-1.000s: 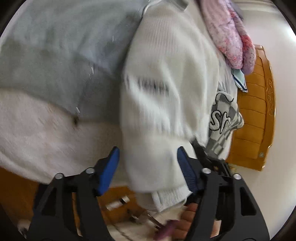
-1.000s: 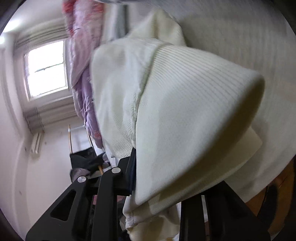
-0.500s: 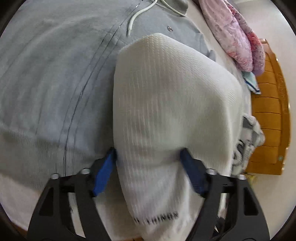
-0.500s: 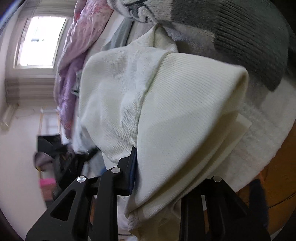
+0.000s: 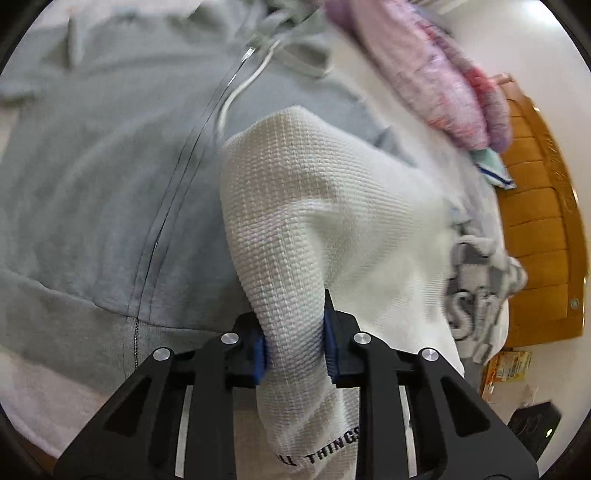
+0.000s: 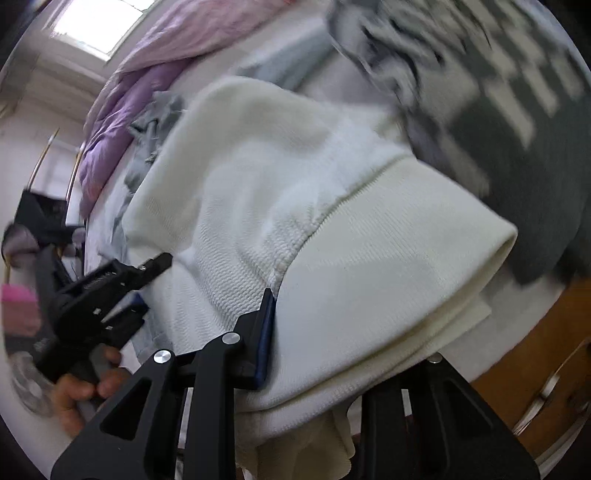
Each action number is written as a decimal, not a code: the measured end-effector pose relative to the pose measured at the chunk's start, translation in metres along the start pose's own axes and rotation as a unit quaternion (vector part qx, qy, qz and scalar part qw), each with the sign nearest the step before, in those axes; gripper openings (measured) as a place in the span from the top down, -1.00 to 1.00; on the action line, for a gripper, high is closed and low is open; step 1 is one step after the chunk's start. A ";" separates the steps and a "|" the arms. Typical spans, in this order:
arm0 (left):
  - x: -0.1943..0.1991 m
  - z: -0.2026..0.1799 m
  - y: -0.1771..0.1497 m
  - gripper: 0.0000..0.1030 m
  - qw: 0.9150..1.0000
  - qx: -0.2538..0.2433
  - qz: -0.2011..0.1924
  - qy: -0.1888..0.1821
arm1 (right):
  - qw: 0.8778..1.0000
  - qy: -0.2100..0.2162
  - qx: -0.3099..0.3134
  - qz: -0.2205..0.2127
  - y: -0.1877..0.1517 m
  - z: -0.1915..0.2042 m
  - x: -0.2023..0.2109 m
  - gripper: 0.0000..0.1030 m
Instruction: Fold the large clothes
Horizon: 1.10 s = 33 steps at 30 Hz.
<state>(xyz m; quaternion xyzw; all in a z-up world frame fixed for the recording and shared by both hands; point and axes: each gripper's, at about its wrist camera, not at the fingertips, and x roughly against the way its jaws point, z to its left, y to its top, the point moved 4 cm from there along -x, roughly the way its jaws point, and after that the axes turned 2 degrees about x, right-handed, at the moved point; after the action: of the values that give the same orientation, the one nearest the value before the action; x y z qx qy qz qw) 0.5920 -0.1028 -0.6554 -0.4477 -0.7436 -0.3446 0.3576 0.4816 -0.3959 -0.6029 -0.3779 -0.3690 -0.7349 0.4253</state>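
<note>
- Left gripper (image 5: 295,345): blue pads (image 5: 259,352) were seen pressed on a bunched fold of the white knit sweater (image 5: 317,206); jaws had just been closing, w/ the fabric pinched narrow between them.
- Below the pads, the sweater's edge w/ black lettering "THINGS" hung down betw. the gripper's arms.
- Right gripper (image 6: 343,332): clamped on the sweater's ribbed cream band (image 6: 388,266); one blue pad (image 6: 266,332) was visible against the fabric, the other finger was hidden under the cloth.
- Sweater (image 6: 258,177) was held up by both grippers, draped over them and above the bed; in each wrist view its long axis ran away from the camera, a rounded folded end pointing up and away.
- In the right wrist view the left gripper (image 6: 110,295) was seen at lower left, gripped by the person's hand (image 6: 85,387).
- Beyond, under the sweater: a grey zip hoodie (image 5: 110,166) was laid flat, zip and white drawstring running toward the far end.
- To the sweater's right: a grey-and-white checkered garment (image 5: 480,295), blurred.
- Farther: a pink-purple quilt (image 5: 443,85) was heaped at the far edge, next to a wooden bed frame (image 5: 539,240).
- Farthest: a bright window (image 6: 99,26).
</note>
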 end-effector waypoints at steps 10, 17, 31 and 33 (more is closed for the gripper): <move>0.108 -0.104 0.025 0.56 0.987 -0.103 -0.106 -0.063 | 0.983 0.019 0.104 -0.148 0.049 0.045 0.116 0.56; 0.115 -0.219 0.017 0.56 0.959 -0.195 -0.156 -0.133 | 0.959 0.009 0.098 -0.266 0.093 -0.001 0.198 0.56; -0.081 -0.347 -0.036 0.51 0.950 -0.283 -0.037 -0.128 | 0.971 -0.052 -0.066 -0.223 0.090 -0.206 0.114 0.56; -0.092 -0.335 -0.036 0.50 0.957 -0.263 -0.024 -0.118 | 0.972 -0.026 -0.102 -0.211 0.091 -0.219 0.103 0.55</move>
<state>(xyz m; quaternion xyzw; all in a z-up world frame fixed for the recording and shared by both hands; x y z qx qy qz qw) 0.6658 -0.4332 -0.5695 -0.5459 -0.6737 -0.4812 0.1283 0.4746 -0.6540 -0.5899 -0.3518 -0.3747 -0.8316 0.2104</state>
